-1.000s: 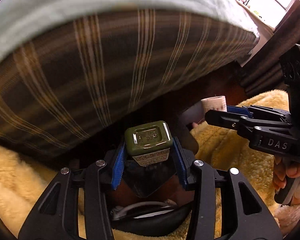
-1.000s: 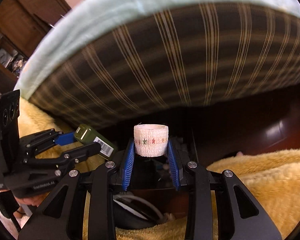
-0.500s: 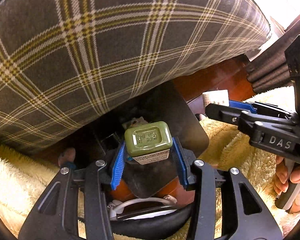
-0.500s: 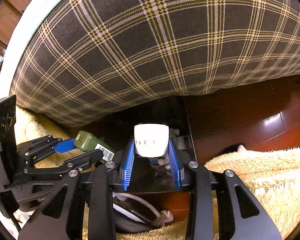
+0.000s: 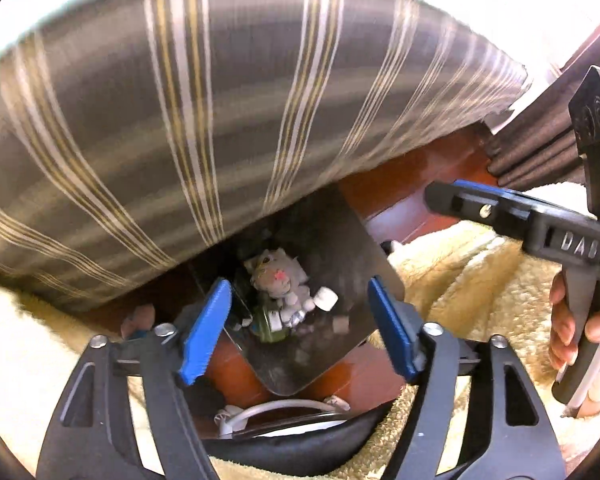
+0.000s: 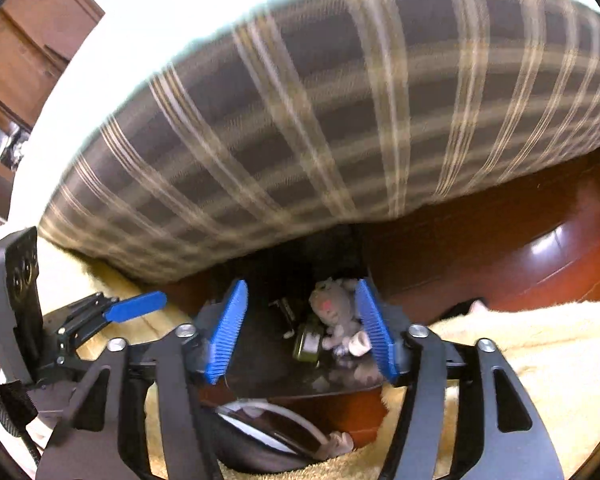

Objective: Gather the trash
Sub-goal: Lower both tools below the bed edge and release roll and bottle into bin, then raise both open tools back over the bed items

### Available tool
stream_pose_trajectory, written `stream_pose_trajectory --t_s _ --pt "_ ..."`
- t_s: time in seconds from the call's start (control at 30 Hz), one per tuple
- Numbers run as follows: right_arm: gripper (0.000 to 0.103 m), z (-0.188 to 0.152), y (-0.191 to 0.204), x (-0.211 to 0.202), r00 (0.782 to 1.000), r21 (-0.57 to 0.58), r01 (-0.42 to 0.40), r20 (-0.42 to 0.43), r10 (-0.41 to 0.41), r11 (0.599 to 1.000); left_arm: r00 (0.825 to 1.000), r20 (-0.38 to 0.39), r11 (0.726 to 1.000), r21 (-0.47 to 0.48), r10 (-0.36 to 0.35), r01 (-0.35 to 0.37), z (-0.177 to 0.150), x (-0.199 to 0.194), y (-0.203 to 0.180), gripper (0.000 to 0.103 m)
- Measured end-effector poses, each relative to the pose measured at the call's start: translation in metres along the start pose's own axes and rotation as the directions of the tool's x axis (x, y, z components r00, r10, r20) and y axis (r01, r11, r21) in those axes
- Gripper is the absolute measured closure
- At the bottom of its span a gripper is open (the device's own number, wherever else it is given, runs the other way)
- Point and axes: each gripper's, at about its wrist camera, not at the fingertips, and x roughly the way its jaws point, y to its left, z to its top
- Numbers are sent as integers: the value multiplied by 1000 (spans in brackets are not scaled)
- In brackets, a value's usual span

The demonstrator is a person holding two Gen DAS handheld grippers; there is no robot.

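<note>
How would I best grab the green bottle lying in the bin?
Probably from straight above, the only open side of the bin. Close across the long sides of the green bottle near its middle: it lies flat among the trash, with crumpled tissue against its right side.

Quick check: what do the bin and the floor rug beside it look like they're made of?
Bin: dark with a hard, glossy wall, likely plastic or coated metal; it shows faint reflections and a crisp rounded rim. Rug: cream-yellow deep pile, probably fleece or shag; it looks tufted and matte.
</note>
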Motion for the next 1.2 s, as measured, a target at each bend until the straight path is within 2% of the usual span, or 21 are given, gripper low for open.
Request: stream_pose_trajectory --t_s 0.17,0.23,0.47,0.7,0.87,1.07,1.17,1.2 --pt "19 24 10 -55 985 -54 5 172 4 999 989 142 997 63 30 -39 16 -54 -5 16" --pt "12 34 15 -71 976 -75 6 215 10 997 981 190 996 74 31 -45 23 -76 -6 14" --pt "11 84 38 -98 950 -137 2 308 41 991 950 306 993 81 63 -92 65 -130 1 10" --pt "11 134 48 -82 945 -144 17 326 31 989 936 342 995 17 90 -102 118 -144 30 10" --pt "11 165 49 -65 945 -121 11 327 29 993 940 325 994 -19 105 -104 153 -134 54 11" --pt "11 209 58 -42 942 -114 -11 331 49 993 928 335 987 -30 160 -159 196 -119 71 11" --pt "13 233 66 -29 943 -127 -20 327 60 992 930 330 986 -23 161 -162 215 -111 76 18" --pt "18 242 69 -25 944 -132 -24 324 66 991 931 329 987 -17 158 -162 221 -108 76 19"
